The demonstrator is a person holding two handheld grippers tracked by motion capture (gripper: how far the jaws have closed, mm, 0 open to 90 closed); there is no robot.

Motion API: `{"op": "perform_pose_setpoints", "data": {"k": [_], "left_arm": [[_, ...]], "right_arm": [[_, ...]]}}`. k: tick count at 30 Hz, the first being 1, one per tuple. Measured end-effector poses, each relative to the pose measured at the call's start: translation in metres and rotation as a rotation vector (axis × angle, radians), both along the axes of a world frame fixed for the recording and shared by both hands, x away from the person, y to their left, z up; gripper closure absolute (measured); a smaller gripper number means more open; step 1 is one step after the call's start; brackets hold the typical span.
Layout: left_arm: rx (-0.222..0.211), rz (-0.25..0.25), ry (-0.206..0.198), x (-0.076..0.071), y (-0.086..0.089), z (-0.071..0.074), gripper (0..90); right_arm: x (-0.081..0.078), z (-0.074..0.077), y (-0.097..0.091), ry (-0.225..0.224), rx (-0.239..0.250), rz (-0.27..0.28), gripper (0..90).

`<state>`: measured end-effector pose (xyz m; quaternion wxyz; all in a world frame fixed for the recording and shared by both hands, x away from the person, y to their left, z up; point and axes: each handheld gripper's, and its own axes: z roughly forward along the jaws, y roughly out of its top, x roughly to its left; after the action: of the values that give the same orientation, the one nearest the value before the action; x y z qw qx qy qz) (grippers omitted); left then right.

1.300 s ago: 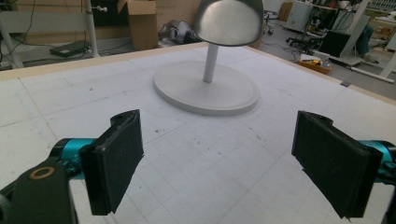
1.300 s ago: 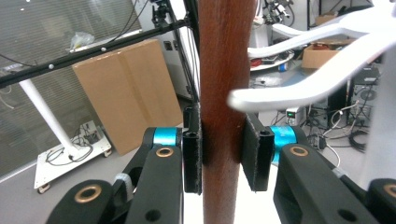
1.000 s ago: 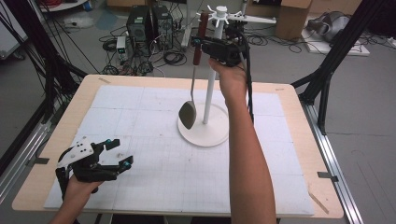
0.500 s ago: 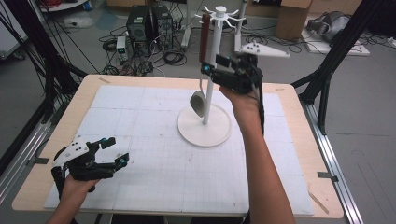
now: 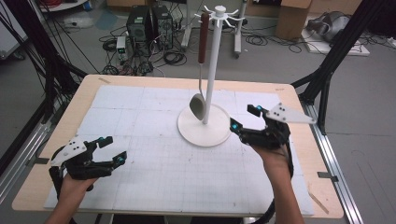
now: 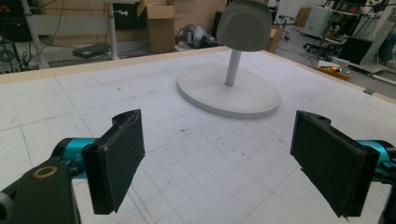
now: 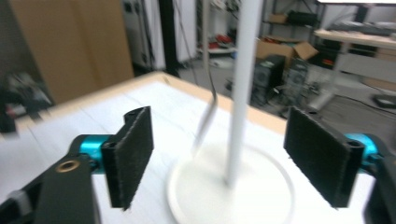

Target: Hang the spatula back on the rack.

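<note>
- Right gripper: jaws wide apart, nothing between them. It hangs just off the right edge of the stand base, pointing left at it.
- From the right gripper view, the pole sits between the pads but farther off, and the ladle is left of the pole. That frame is blurred, so bowl detail is hard to read.
- Left gripper: jaws also apart, empty, low over the mat at the near-left, well apart from the stand.
- In the left gripper view the ladle bowl hangs above the base, ahead and to the right.
- Ladle: hooked on the top of the stand, long axis vertical, brown handle up, bowl down just above the base and left of the pole.
- Key relation: ladle lies up and to the left of the right gripper, on the far side of the pole from it. Right hand is much nearer.
- Judgement: ladle looks hung; any regrasp should come from the right gripper, reaching around the pole to the upright handle.
</note>
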<state>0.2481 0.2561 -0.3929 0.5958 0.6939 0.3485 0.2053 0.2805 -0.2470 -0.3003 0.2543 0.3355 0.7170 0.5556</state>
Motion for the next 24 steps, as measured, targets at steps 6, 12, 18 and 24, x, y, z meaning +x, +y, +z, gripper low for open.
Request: {"op": "perform_pose_setpoints", "data": {"k": [6,12,18,24], "left_arm": [[-0.008,0.022,-0.008,0.001,0.001,-0.001,17.9],[-0.021,0.031,-0.003,0.002,0.000,-0.002,17.9],[-0.012,0.020,-0.007,0.001,-0.004,-0.003,17.9],[-0.016,0.006,-0.013,-0.003,-0.006,-0.002,17.9]], "right_arm": [[-0.029,-0.034,-0.024,0.017,-0.029,-0.057,18.2],[-0.056,-0.067,-0.044,0.063,-0.022,-0.092,18.1],[-0.069,-0.073,-0.058,0.068,0.007,-0.127,18.1],[-0.078,-0.074,-0.063,0.080,0.012,-0.155,18.1]]}}
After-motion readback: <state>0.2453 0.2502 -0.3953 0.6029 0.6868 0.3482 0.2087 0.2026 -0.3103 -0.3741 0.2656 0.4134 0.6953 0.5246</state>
